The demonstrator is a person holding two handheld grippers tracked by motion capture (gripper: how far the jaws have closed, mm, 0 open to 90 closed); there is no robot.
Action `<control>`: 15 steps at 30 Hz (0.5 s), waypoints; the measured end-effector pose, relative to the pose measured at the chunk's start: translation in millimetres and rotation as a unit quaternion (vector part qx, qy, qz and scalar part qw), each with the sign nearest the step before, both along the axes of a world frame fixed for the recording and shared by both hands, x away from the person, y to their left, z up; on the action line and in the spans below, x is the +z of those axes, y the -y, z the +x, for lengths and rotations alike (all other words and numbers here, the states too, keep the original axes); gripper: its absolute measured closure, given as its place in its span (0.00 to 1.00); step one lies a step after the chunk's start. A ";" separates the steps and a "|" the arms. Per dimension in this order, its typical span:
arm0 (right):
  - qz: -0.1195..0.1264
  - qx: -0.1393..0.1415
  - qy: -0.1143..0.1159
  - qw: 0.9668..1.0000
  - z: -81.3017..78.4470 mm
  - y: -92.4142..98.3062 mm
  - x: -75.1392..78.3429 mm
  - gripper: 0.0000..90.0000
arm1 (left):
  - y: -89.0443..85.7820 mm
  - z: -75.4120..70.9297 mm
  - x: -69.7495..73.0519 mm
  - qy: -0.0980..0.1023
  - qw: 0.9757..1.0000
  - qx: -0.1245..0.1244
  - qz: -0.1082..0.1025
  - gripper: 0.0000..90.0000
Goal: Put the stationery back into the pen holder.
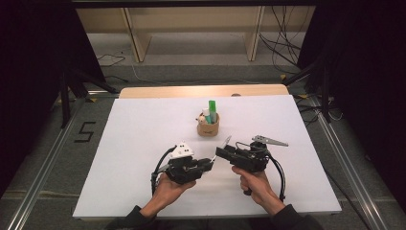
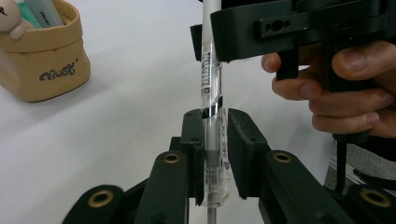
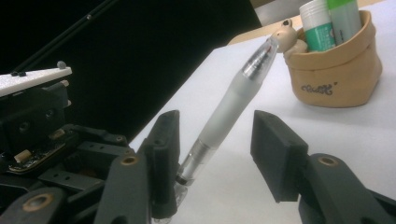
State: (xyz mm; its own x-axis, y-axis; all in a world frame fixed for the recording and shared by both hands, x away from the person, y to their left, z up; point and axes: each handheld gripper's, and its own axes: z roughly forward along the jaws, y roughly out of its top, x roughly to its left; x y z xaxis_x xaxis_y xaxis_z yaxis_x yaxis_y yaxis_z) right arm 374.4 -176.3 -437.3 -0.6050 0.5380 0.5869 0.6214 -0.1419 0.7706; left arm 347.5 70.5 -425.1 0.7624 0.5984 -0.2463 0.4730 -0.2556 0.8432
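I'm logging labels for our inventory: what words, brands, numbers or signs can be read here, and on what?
"5": black mark on the floor left of the table.
Cursive word on the tan pouch: too stylised to read surely.
Print and barcode label on the clear pen: too small.
Print on the green tubes: blurred.

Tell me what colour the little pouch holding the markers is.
Tan, with dark lettering on its front; the pouch shows best in the right gripper view.
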 end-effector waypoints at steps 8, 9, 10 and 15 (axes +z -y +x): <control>0.016 0.012 -0.010 1.000 0.8 -3.3 -2.8 0.68 | 0.7 -0.4 1.1 0.005 1.000 -0.003 0.000 0.85; 0.019 0.013 -0.013 1.000 0.9 -3.2 -2.9 0.69 | 0.9 -0.5 1.0 0.005 1.000 -0.003 0.001 0.85; 0.021 0.013 -0.015 1.000 1.1 -3.0 -3.1 0.70 | 1.1 -0.7 1.0 0.005 1.000 -0.005 0.000 0.85; 0.028 0.009 -0.017 0.999 1.2 -1.9 -3.9 0.75 | 2.4 -1.8 1.0 0.009 1.000 -0.009 0.002 0.85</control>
